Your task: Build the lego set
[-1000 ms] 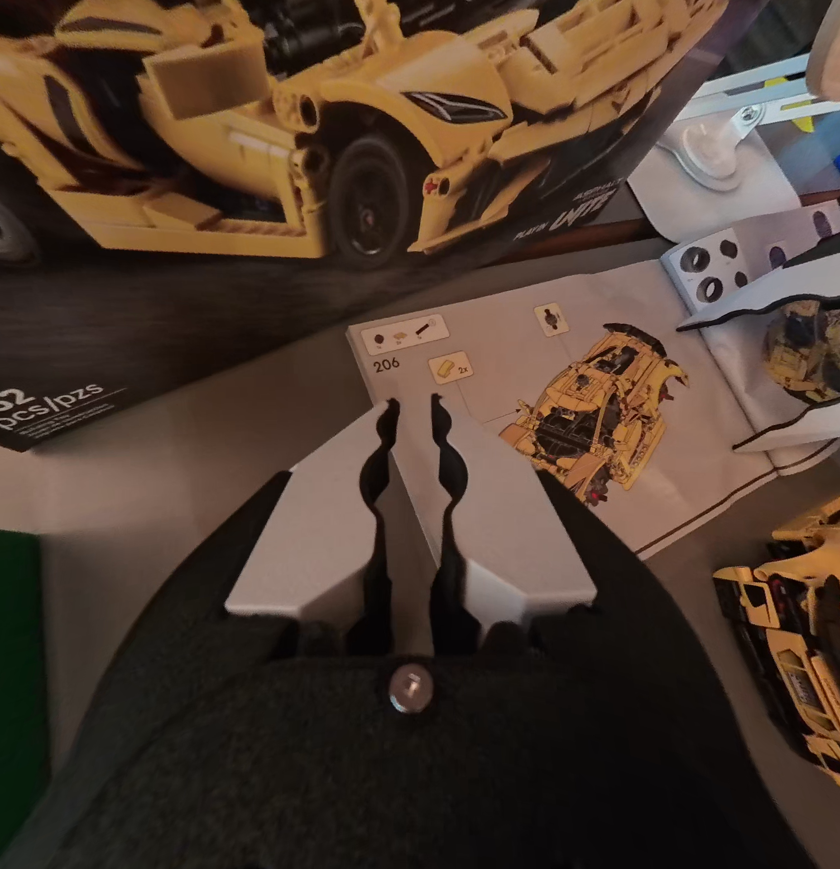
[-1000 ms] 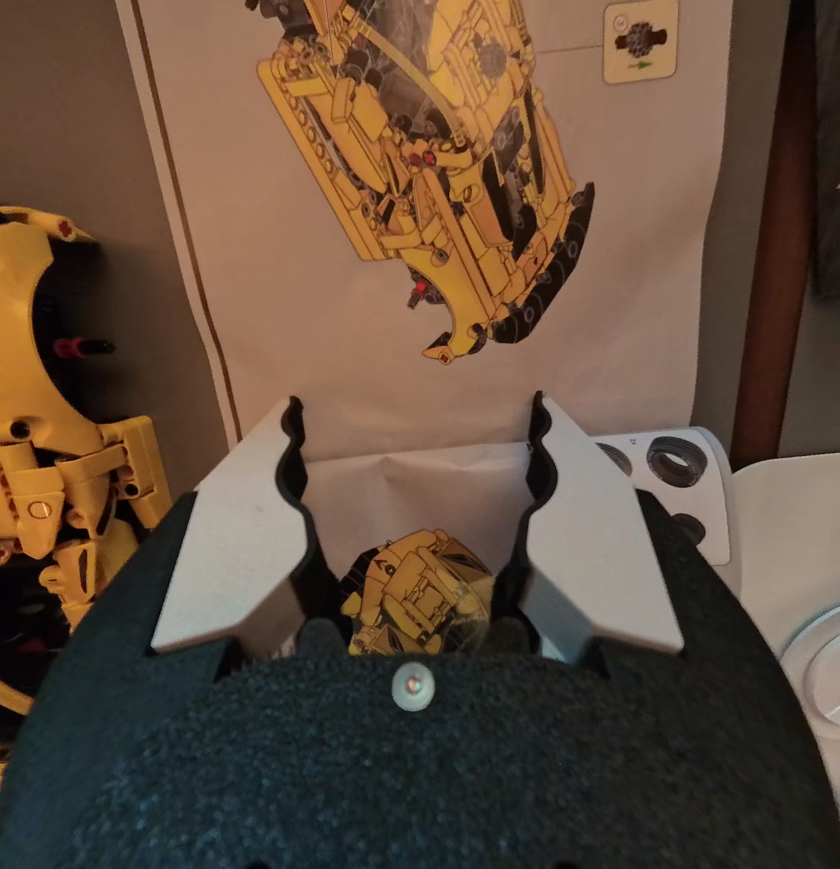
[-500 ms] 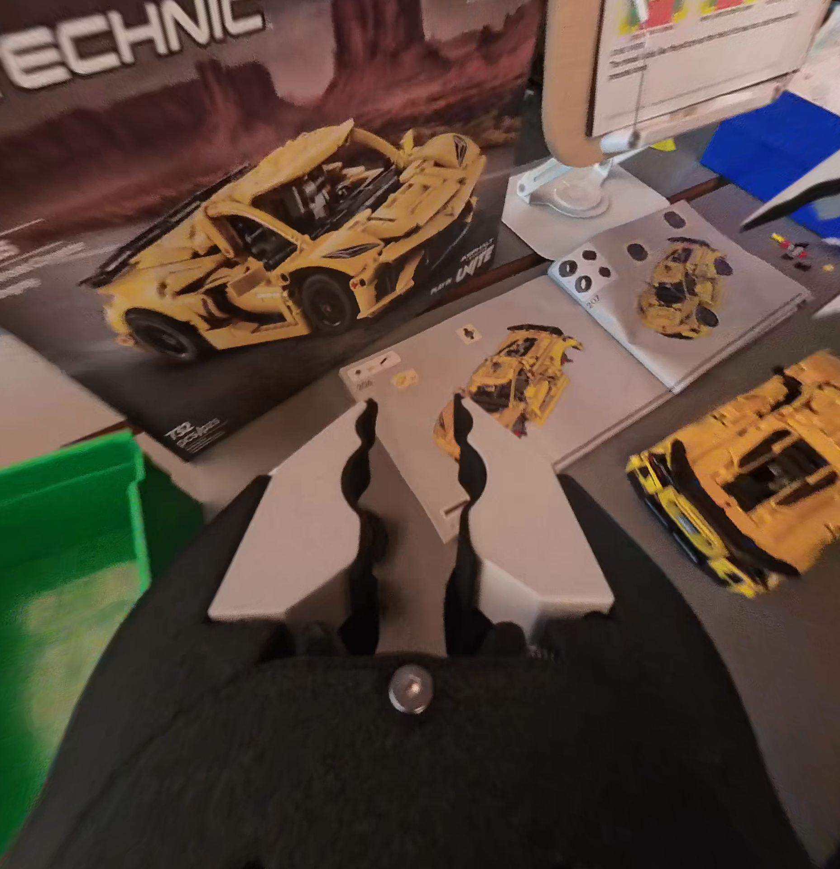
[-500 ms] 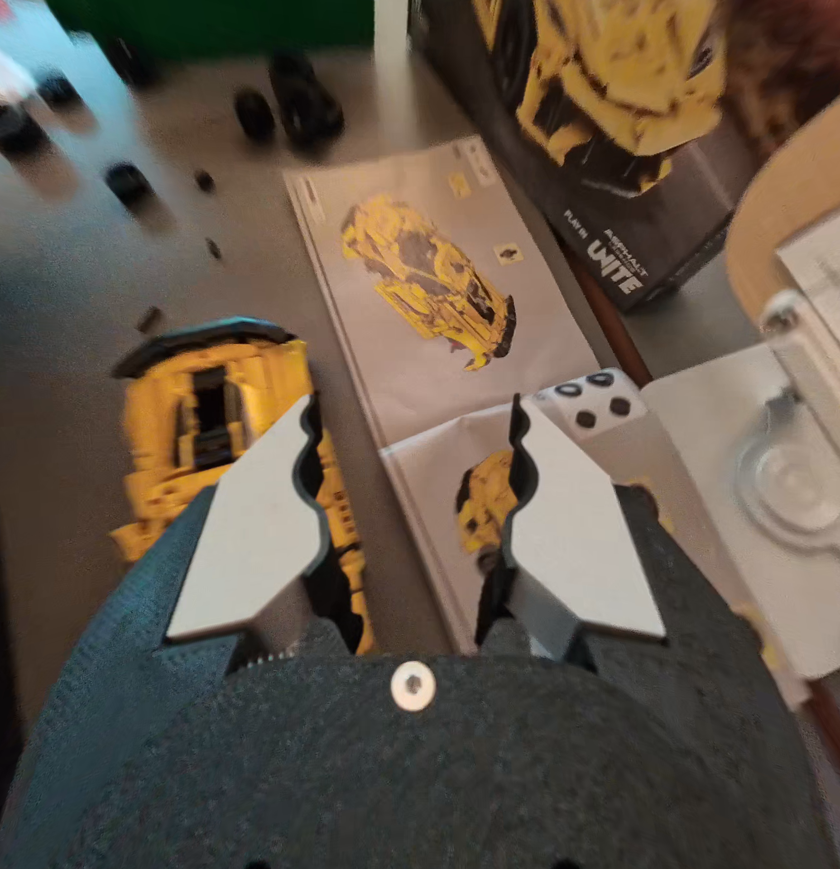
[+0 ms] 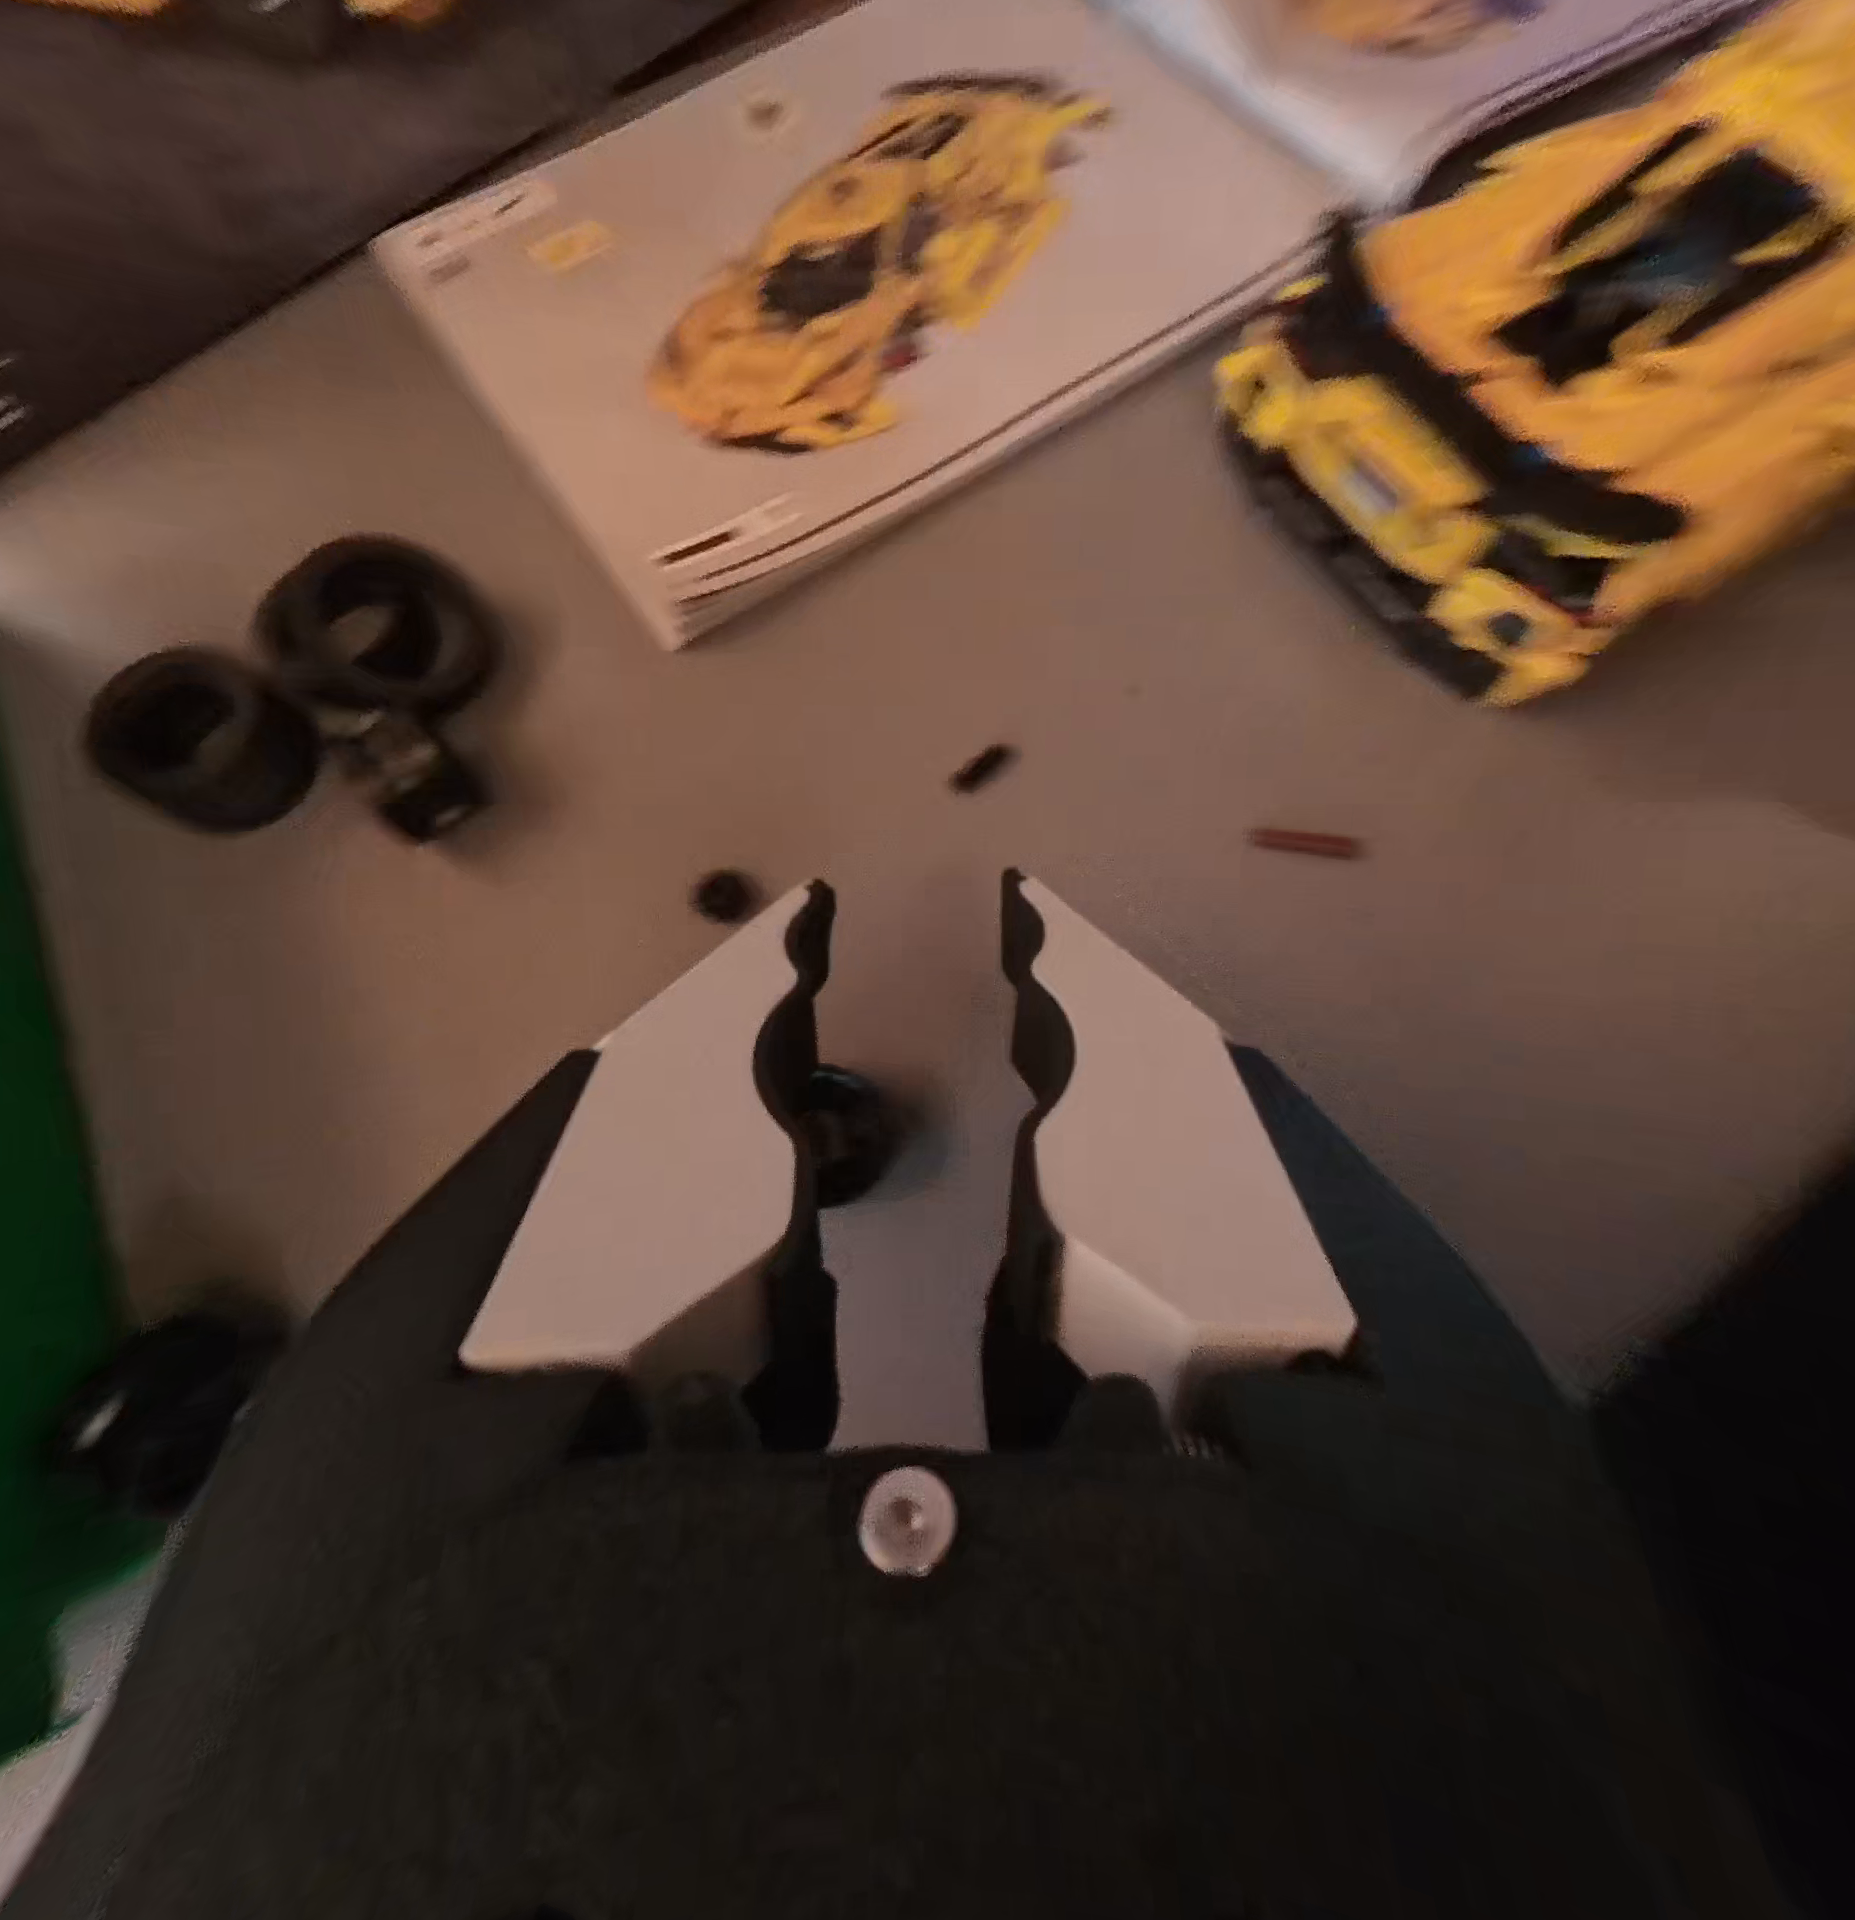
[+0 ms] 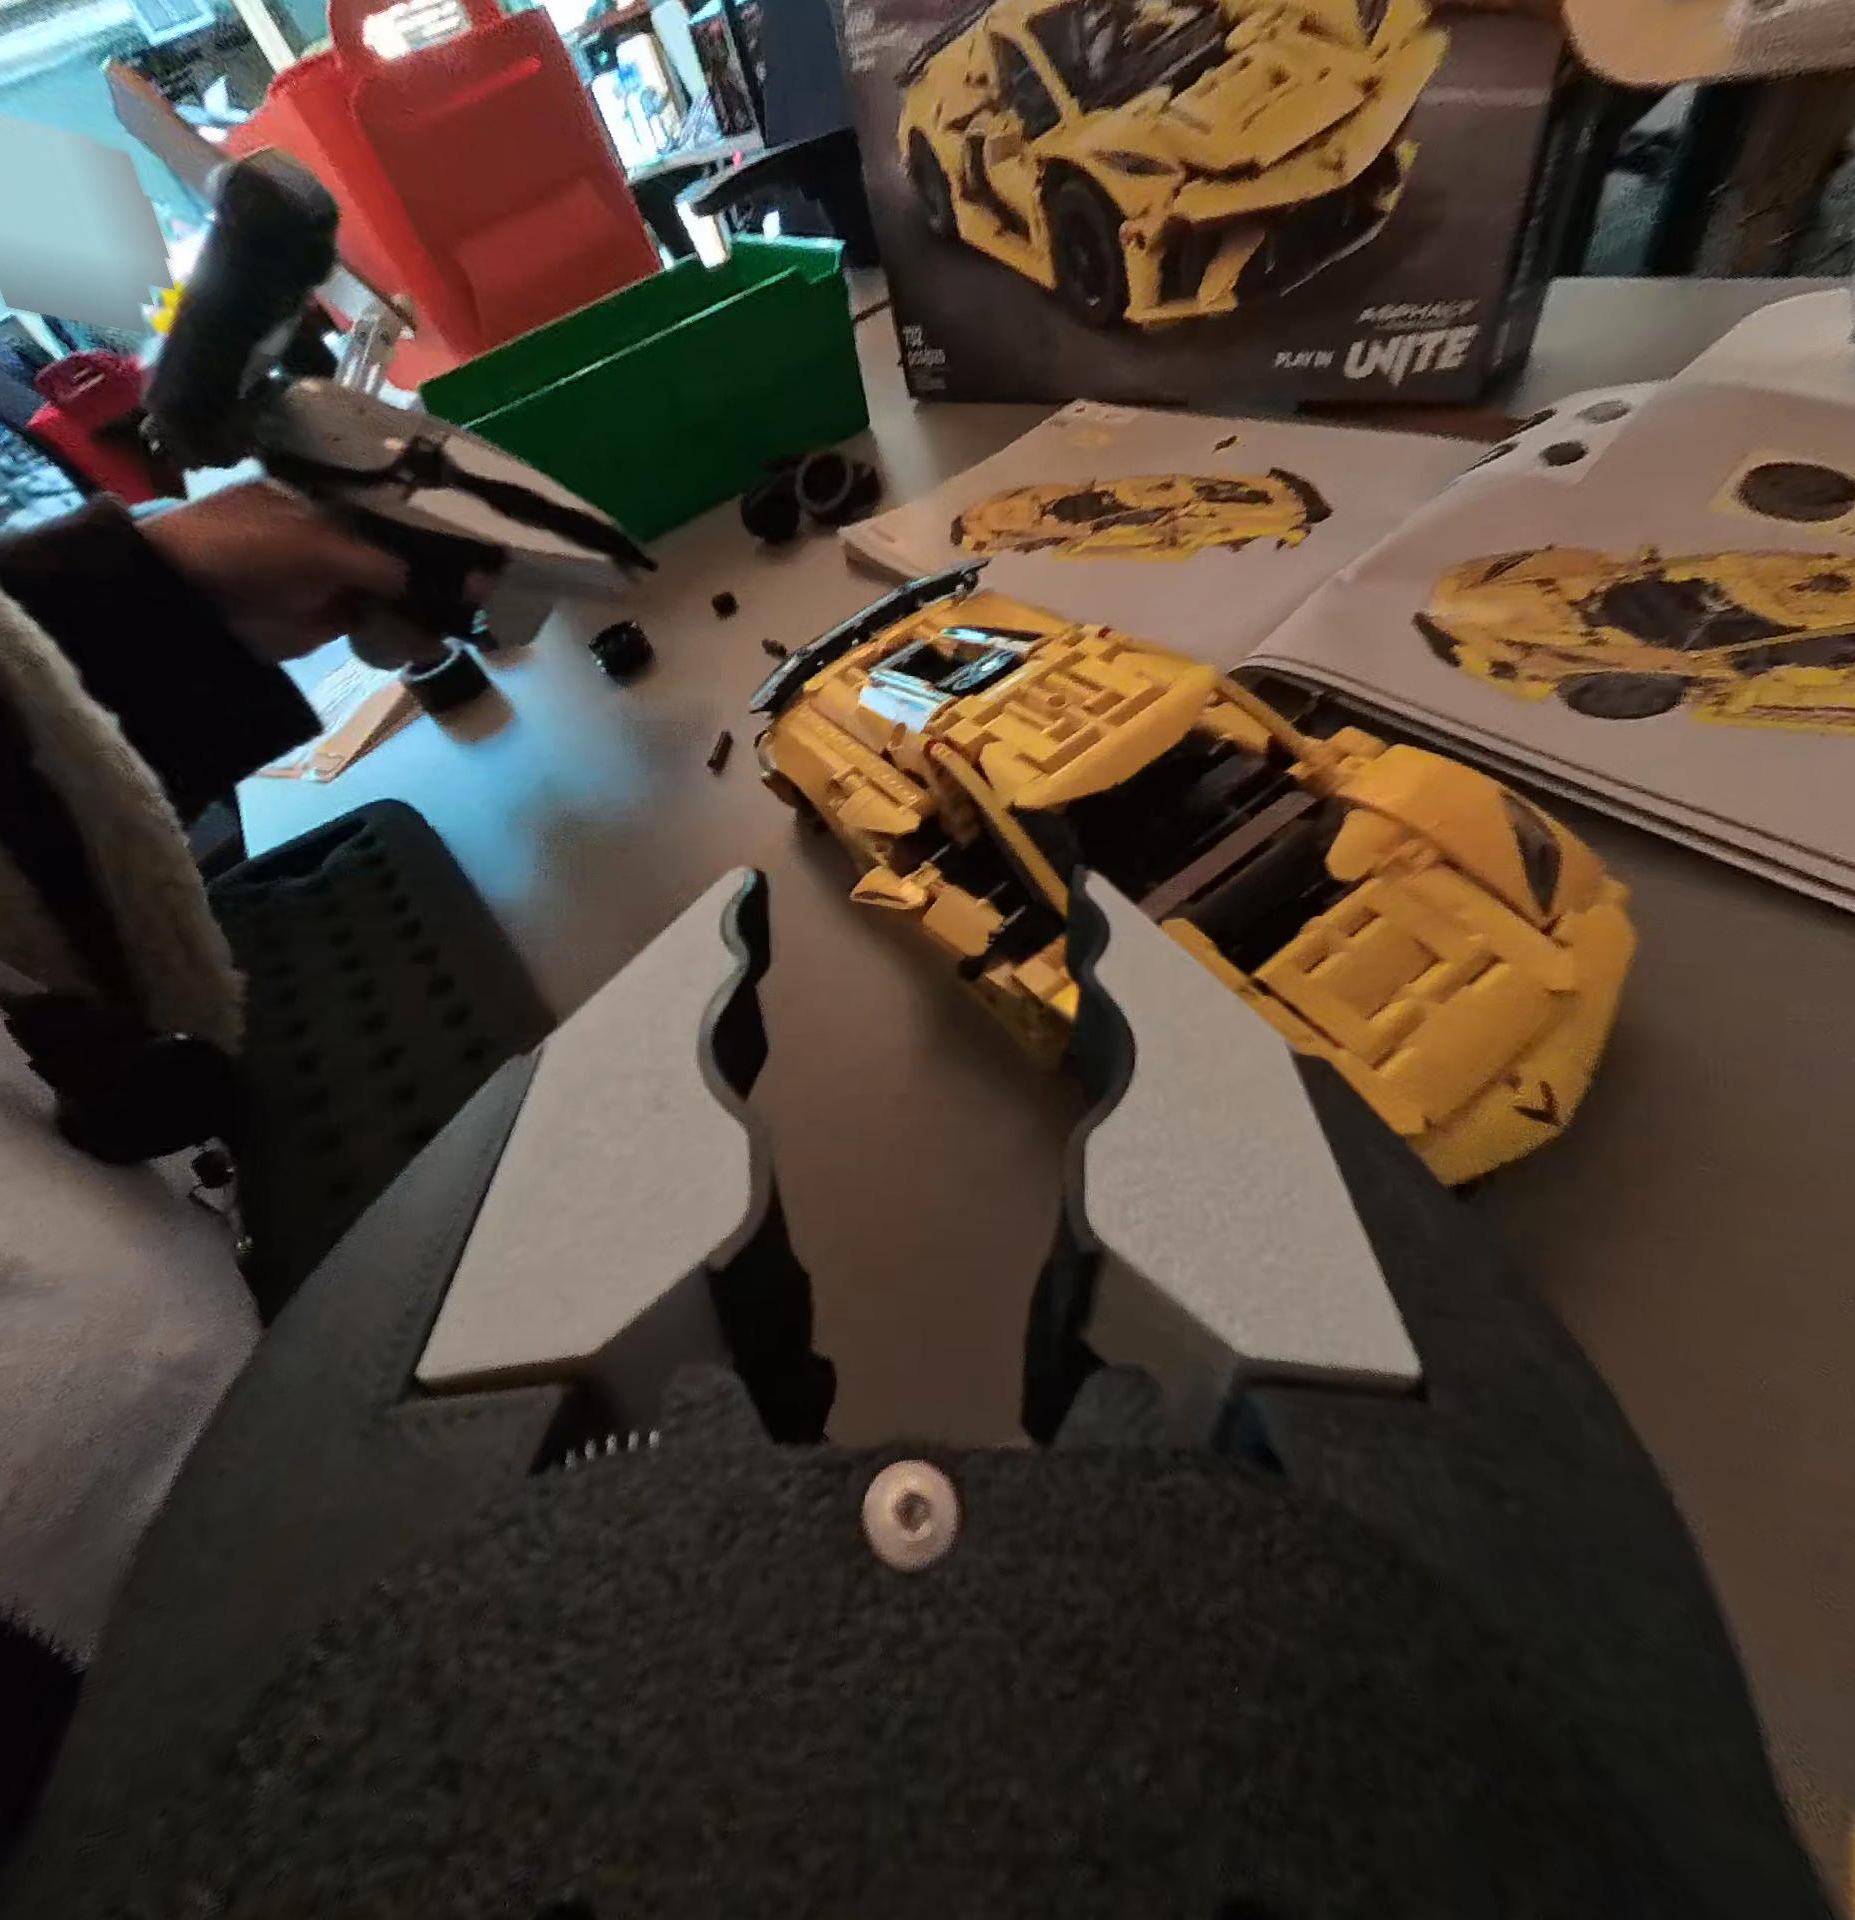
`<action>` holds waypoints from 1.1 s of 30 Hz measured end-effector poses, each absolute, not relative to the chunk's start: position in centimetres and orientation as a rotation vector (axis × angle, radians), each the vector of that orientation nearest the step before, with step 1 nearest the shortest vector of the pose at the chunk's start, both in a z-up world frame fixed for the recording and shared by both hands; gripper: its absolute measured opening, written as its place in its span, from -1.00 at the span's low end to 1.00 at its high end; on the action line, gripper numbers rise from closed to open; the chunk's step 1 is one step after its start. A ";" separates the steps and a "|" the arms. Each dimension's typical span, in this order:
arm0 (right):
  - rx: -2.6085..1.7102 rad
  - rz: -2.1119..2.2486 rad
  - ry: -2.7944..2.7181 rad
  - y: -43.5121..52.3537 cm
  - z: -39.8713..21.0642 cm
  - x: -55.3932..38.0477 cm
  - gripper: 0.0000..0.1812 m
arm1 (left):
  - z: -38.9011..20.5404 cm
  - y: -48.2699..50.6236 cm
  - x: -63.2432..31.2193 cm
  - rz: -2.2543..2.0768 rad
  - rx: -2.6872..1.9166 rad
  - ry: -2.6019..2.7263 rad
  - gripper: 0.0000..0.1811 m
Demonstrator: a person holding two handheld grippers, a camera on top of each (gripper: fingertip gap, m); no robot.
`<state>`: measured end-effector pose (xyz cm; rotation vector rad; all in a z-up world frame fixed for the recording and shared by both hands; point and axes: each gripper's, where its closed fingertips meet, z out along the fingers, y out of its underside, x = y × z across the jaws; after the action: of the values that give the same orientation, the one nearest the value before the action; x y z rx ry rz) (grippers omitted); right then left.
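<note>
Grey table (image 6: 902,1195), cluttered workroom behind. Centre right of the right wrist view: part-built yellow-and-black brick car (image 6: 1193,862), wheel-less, beside an open instruction booklet (image 6: 1422,613). Left of the left wrist view: loose black rubber tyres (image 5: 279,686); a small black wheel hub (image 5: 845,1127) beneath the left tongs (image 5: 912,894), released, empty. Right tongs (image 6: 918,894): spread, empty. Risk: small round parts may roll away if nudged.

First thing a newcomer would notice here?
The yellow lego car lying wheel-less mid-table, just ahead of the open right gripper. Behind it stand the set's box and an open instruction booklet; loose black tyres lie near the open left gripper.
</note>
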<state>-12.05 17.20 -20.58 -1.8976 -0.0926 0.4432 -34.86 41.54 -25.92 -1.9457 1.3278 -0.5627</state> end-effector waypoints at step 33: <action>-1.978 0.559 -0.195 18.2 -21.1 -13.4 -0.45 | -29.4 18.5 -18.3 -0.903 -1.504 2.128 -0.86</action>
<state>-13.43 18.15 -21.06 -1.9782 -0.1949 0.5585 -18.32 18.46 -29.45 -1.5042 2.1280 -0.9031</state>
